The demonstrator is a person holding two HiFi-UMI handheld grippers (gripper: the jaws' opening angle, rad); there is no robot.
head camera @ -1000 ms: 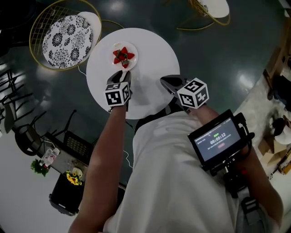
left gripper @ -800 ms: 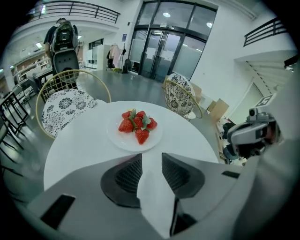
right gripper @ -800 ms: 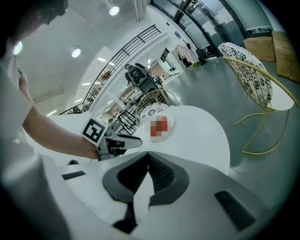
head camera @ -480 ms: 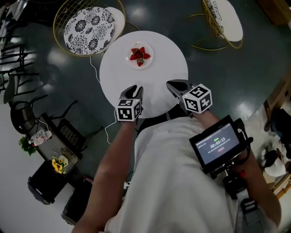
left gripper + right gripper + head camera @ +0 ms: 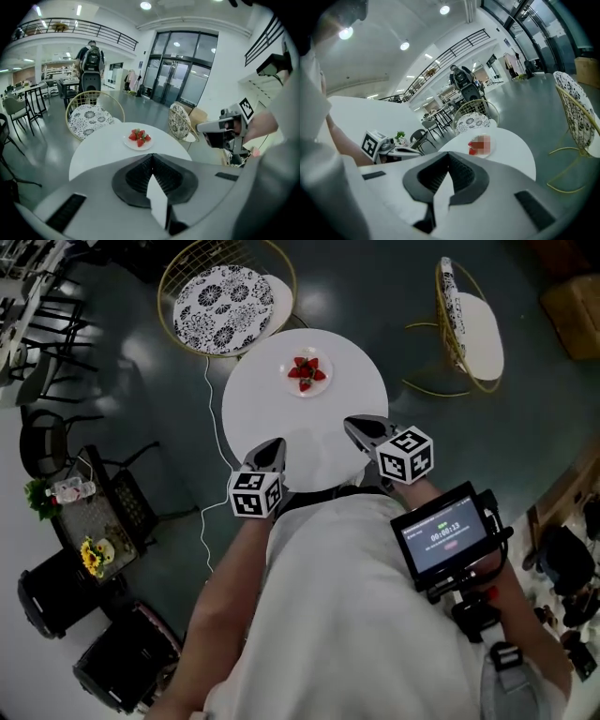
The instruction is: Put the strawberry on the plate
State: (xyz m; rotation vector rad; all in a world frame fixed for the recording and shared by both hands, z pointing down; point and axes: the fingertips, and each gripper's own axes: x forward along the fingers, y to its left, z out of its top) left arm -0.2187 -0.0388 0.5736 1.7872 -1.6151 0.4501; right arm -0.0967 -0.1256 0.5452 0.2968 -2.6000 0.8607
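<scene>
Several red strawberries (image 5: 306,372) lie on a small white plate (image 5: 292,383) at the far side of the round white table (image 5: 281,413). My left gripper (image 5: 273,445) hovers at the table's near edge, well short of the plate, its jaws shut on nothing. My right gripper (image 5: 354,426) hangs at the near right edge, also shut and empty. The left gripper view looks past the meeting jaws (image 5: 151,157) to the strawberries (image 5: 139,136) and shows the right gripper (image 5: 206,127). In the right gripper view the plate (image 5: 480,145) is partly under a blur patch.
A gold wire chair with a patterned cushion (image 5: 222,296) stands beyond the table, and another gold chair (image 5: 469,329) to its right. Black chairs and a side table with flowers (image 5: 89,554) are at the left. A monitor (image 5: 441,538) sits by my right arm. A person with a backpack (image 5: 91,58) stands far off.
Both grippers have drawn back from the plate toward the table's near edge. The left gripper, close beside the plate before, now looks shut. The strawberries stay on the plate.
</scene>
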